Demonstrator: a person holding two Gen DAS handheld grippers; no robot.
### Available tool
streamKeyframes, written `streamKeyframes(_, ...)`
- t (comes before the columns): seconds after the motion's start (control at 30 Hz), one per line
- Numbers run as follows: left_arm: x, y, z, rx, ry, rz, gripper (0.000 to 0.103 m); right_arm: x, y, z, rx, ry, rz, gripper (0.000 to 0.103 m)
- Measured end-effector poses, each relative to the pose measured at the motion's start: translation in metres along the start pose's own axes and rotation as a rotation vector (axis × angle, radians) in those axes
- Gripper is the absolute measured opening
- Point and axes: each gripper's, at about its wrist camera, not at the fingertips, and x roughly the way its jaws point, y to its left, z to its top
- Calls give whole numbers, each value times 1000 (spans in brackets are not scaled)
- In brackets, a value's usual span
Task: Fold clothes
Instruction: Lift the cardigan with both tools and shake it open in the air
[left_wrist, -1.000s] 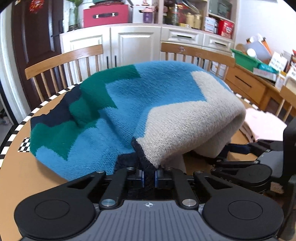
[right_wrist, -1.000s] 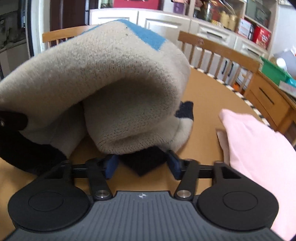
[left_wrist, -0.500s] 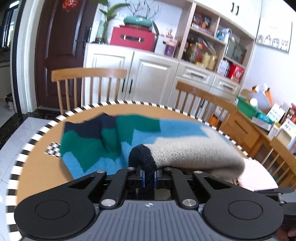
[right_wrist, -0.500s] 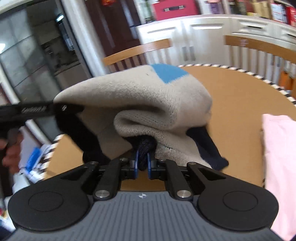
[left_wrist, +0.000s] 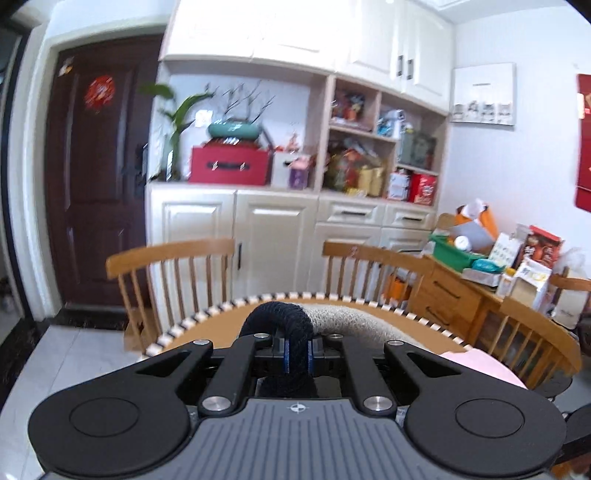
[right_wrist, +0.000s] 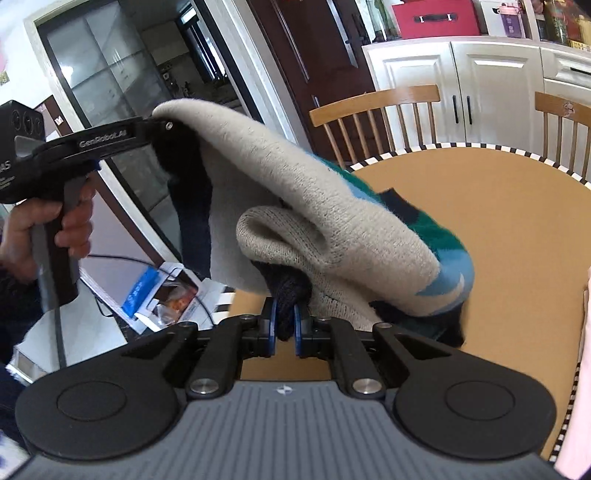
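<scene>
Above the round table (right_wrist: 498, 229) hangs a knitted sweater (right_wrist: 332, 206), held up by two grippers. It is cream on the near part, with blue, green and dark navy farther down. Its low end sags near the brown tabletop; whether it touches cannot be told.

The right gripper (right_wrist: 283, 325) has its blue pads pressed tight on a dark navy edge of the sweater. The cream knit bunches up just over it.

The left gripper (left_wrist: 296, 356) pinches another navy edge, which loops up in a thick roll between its pads. In the right wrist view this gripper is up at the left, and a hand (right_wrist: 40, 225) grips its black handle. The sweater droops from its tip like a little tent.

A pink cloth (left_wrist: 484, 363) lies on the table to the right. Two wooden chairs (left_wrist: 173, 258) stand behind the table, and white cupboards (left_wrist: 236, 225) with full shelves fill the wall beyond.
</scene>
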Motion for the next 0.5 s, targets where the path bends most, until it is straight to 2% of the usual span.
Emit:
streamKeyframes(0.17, -18, 7, 47, 76, -28, -49, 8, -49, 37, 51, -70, 0, -48, 9)
streamKeyframes(0.3, -28, 16, 86, 130, -46, -57, 8, -84, 69, 112, -173, -46, -170, 8)
streamKeyframes(0.4, -40, 22, 114, 160, -50, -73, 8, -115, 89, 147, -195, -79, -238, 8)
streamKeyframes(0.5, -60, 32, 144, 171, -53, -91, 8, -135, 120, 166, -213, -93, -251, 8)
